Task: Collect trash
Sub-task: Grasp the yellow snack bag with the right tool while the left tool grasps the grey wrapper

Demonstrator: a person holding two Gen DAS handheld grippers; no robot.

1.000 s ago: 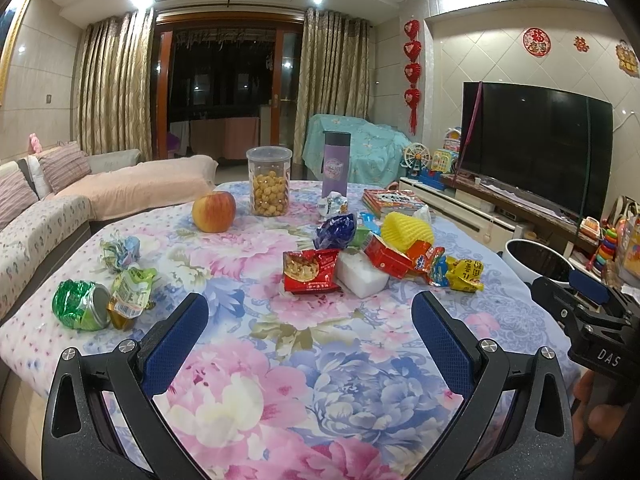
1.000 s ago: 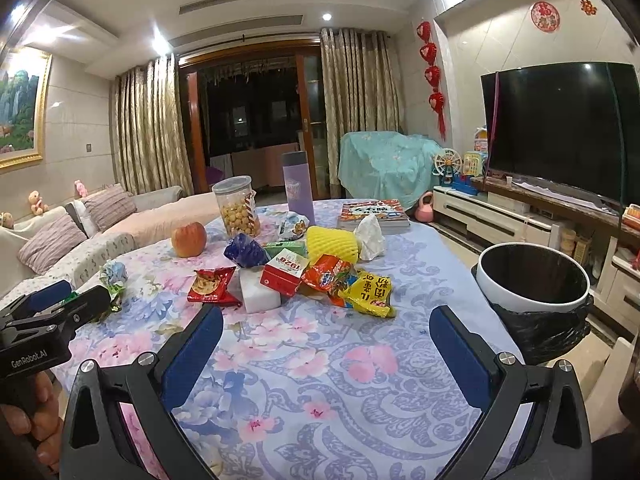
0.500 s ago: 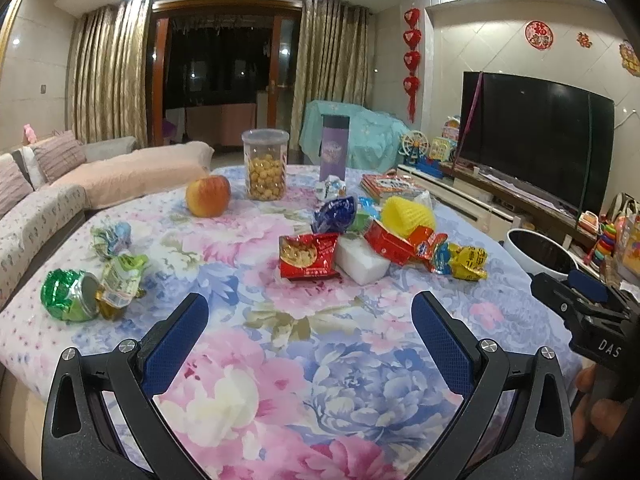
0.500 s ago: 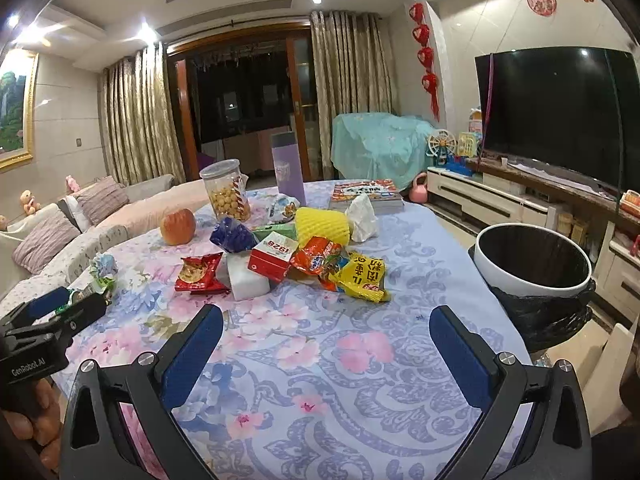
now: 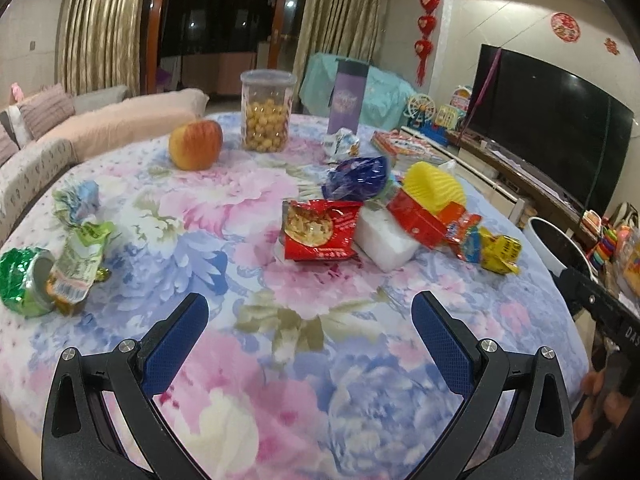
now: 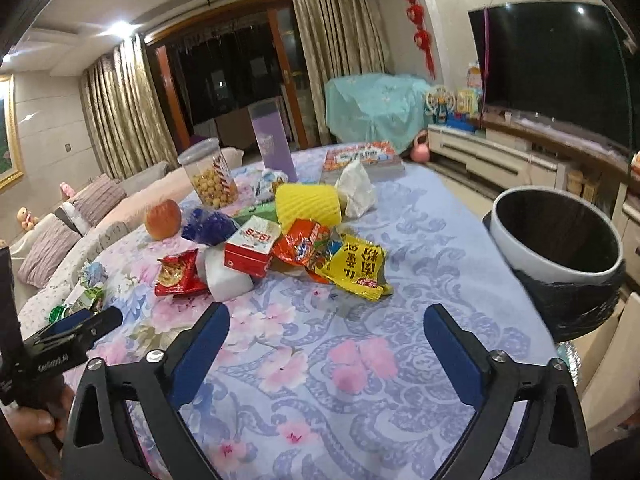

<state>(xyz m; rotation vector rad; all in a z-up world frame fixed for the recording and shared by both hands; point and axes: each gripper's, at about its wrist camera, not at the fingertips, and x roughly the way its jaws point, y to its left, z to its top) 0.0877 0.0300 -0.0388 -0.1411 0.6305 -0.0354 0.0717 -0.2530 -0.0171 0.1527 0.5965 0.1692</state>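
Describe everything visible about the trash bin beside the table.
The trash bin is a round, white-walled container lined with a black bag that folds over the outside below its rim. It stands upright on the floor off the table's right edge, mouth open, interior dark; no contents can be made out. Nothing visibly touches it, and neither claw is near it. The left wrist view shows only part of its rim.
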